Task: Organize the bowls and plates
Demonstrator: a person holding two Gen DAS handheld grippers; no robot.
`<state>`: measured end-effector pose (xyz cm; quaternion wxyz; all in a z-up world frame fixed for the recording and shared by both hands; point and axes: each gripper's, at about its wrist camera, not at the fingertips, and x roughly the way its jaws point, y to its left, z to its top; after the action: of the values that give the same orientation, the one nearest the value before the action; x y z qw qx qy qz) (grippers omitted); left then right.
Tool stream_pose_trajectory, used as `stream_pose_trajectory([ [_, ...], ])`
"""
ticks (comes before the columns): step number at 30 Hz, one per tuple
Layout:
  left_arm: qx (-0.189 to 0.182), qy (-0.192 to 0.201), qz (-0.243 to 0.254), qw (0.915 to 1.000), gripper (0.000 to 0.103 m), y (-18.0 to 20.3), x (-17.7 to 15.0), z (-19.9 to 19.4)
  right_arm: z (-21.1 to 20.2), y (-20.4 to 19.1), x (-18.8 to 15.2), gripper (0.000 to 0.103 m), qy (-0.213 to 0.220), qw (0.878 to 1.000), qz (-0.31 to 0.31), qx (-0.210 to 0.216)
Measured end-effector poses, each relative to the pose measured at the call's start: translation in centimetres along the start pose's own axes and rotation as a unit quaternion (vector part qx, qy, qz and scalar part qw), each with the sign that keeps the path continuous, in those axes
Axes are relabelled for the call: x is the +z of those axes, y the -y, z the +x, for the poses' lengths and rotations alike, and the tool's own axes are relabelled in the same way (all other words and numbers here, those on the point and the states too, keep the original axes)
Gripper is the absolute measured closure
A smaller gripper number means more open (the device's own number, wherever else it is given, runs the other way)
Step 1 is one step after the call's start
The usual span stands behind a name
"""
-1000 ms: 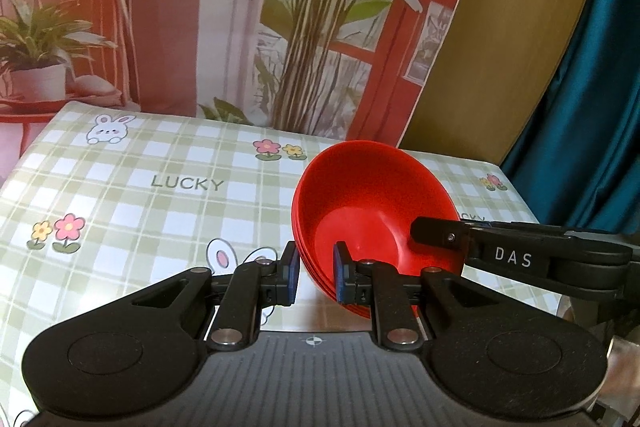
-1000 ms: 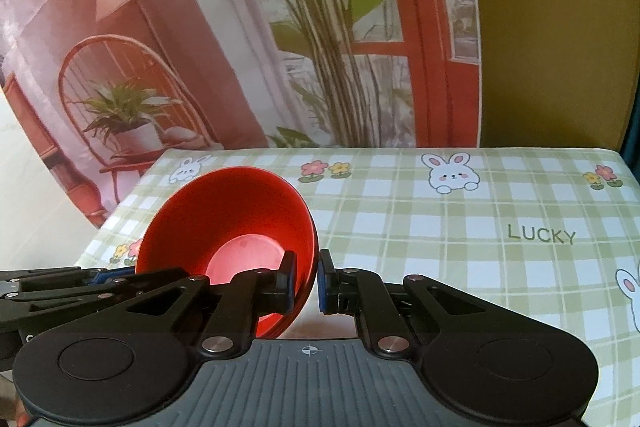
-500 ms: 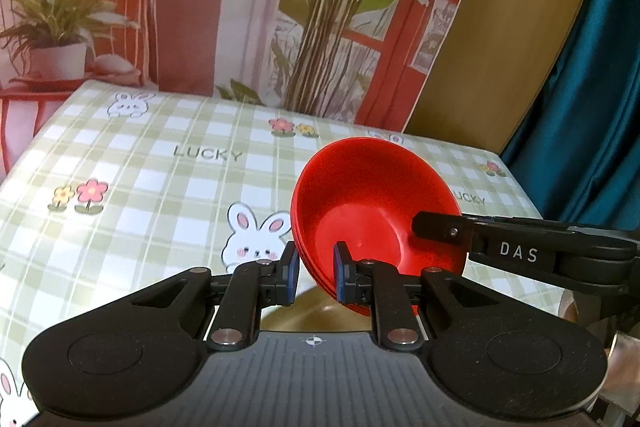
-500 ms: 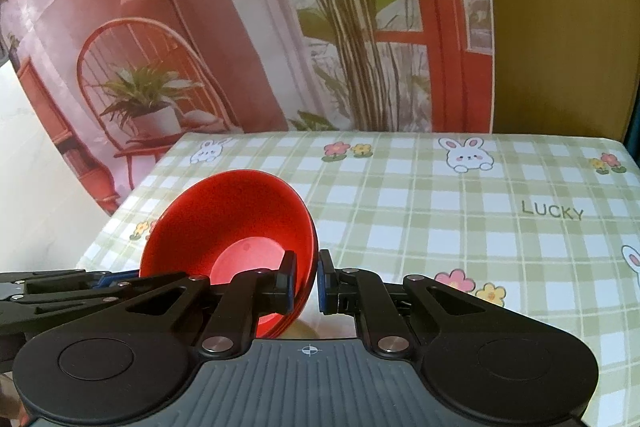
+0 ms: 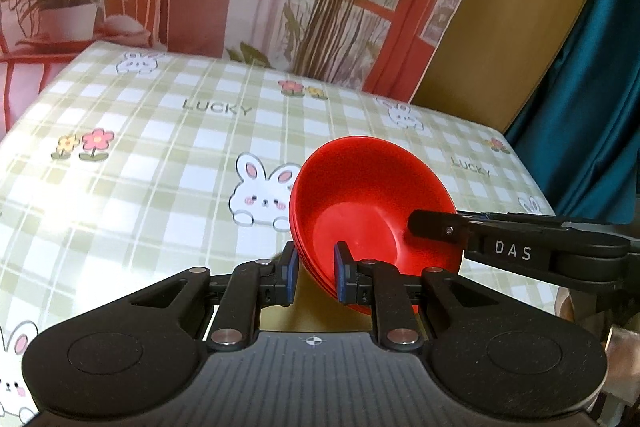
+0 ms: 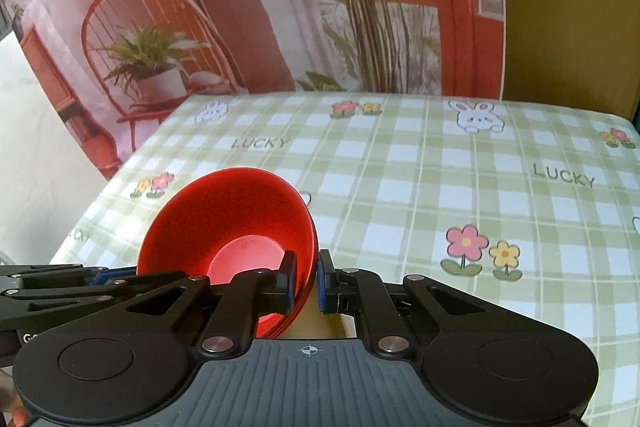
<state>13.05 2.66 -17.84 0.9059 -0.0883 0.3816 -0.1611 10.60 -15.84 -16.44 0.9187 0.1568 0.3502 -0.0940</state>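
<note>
Both grippers share one load: a nested stack of red bowls (image 5: 372, 203) held tilted above the checked tablecloth (image 5: 160, 167), over its near edge. The left gripper (image 5: 316, 273) has its jaws nearly closed on the stack's left rim, one pad inside and one outside. The right gripper (image 6: 307, 281) pinches the opposite rim the same way, jaws almost fully closed. The step in hand looks like carrying the stack to the table. The next move likely calls for lowering both sides evenly, levelling the bowls until the base sits flat on the tablecloth, then opening both grips together
</note>
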Motion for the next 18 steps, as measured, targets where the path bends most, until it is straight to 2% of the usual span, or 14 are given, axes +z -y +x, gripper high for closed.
stream_pose_trajectory([
  [18,0.003,-0.028,-0.008,0.9996,0.082,-0.5,-2.7,0.0,0.9,0.0,-2.9,0.094,-0.035,0.999,0.001,0.004],
])
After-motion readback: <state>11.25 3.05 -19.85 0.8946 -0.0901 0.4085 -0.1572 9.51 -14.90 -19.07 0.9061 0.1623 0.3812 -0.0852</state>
